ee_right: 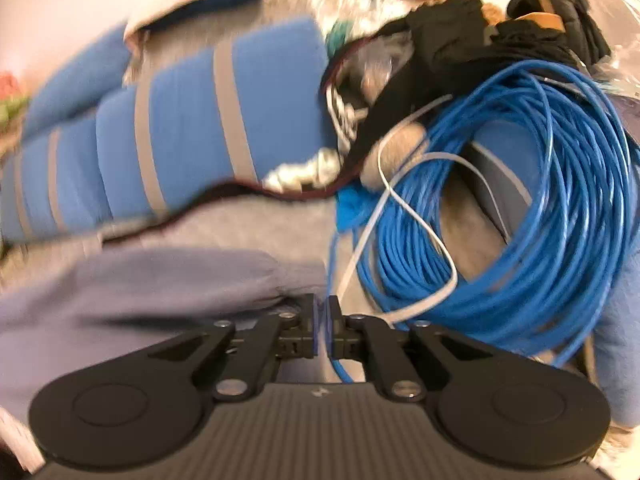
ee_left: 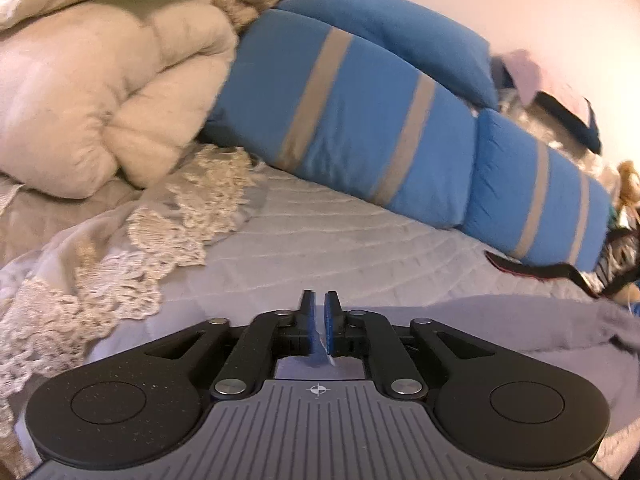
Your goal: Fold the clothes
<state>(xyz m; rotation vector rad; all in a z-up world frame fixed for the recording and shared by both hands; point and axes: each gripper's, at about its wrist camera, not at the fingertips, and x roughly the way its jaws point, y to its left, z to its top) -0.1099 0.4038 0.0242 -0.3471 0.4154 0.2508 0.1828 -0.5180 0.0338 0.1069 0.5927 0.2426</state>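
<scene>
The left gripper [ee_left: 319, 300] has a thin gap and pinches nothing. The right gripper [ee_right: 323, 307] is slightly spread, empty, beside the grey cloth [ee_right: 132, 280] on the bed [ee_left: 320, 236]. Blue cable [ee_right: 532, 208] crowds its right; striped pillows [ee_left: 360, 120] lie behind.

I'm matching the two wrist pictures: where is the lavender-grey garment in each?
Left wrist: lavender-grey garment at lower right, behind the gripper.
Right wrist: same garment across lower left.
Shared landmark: blue striped cushion, behind the garment in both views.
</scene>
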